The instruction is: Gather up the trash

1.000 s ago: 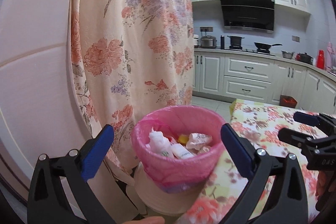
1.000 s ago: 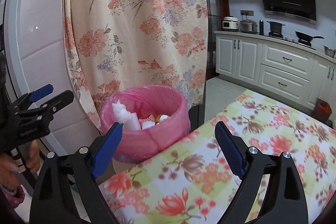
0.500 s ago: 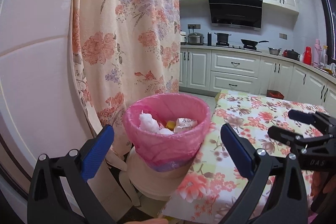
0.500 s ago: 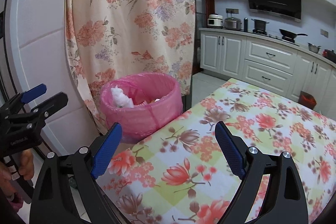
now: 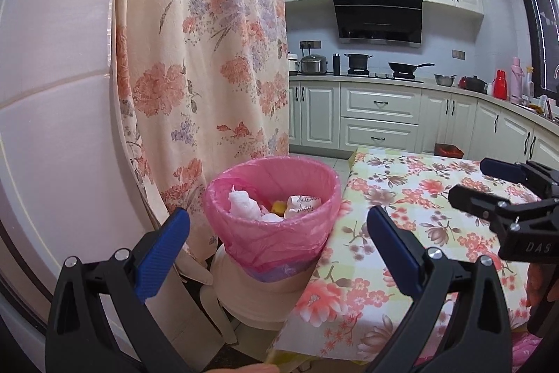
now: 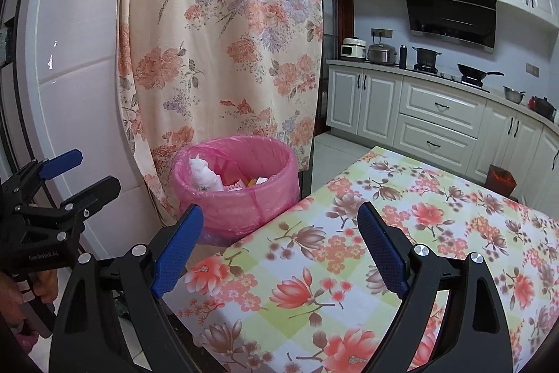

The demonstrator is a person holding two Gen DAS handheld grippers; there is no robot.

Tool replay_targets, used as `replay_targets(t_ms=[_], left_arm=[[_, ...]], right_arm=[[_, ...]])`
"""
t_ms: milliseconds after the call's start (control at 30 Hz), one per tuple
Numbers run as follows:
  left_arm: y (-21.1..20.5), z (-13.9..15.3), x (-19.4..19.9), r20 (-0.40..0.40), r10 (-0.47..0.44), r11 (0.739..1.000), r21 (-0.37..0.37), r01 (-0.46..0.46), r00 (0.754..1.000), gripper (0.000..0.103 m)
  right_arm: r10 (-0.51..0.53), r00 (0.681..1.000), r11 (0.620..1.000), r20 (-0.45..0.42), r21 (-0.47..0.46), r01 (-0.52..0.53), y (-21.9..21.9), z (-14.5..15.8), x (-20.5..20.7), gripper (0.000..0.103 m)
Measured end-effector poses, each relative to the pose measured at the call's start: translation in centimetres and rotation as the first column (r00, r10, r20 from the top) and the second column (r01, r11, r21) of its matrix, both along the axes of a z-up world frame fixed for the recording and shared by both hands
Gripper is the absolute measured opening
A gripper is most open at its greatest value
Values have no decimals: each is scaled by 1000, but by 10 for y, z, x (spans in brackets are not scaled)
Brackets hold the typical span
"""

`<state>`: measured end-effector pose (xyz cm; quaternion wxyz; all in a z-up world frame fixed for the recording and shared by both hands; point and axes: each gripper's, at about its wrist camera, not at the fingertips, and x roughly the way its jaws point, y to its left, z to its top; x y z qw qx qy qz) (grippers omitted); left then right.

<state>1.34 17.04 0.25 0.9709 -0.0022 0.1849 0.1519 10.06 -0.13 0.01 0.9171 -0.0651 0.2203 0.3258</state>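
A white bin lined with a pink bag (image 5: 276, 233) stands on the floor at the table's corner, holding crumpled tissue (image 5: 242, 203), a wrapper and a yellow scrap. It also shows in the right wrist view (image 6: 241, 189). My left gripper (image 5: 277, 249) is open and empty, held back from the bin and level with its front. My right gripper (image 6: 279, 245) is open and empty above the table's near corner. Each gripper shows in the other's view, the right (image 5: 489, 184) and the left (image 6: 84, 175), both open.
A floral tablecloth covers the table (image 6: 401, 250) right of the bin. A floral curtain (image 5: 202, 58) hangs behind the bin beside a white wall panel (image 5: 52, 93). Kitchen cabinets and a stove (image 5: 380, 100) lie beyond. A small red bin (image 6: 501, 179) stands by the cabinets.
Both grippers have drawn back and away from the bin, which now looks smaller and farther. More of the table shows. Both stay open and empty.
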Motion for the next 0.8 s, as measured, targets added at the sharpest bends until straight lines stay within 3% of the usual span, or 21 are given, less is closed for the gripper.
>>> replay_targets(t_ms=[800], left_arm=[[-3,-19,-6,72,-1,1000,-15,2,997,98]], right_arm=[[6,996,993,90,116,-17,-9,-18,-8,85]])
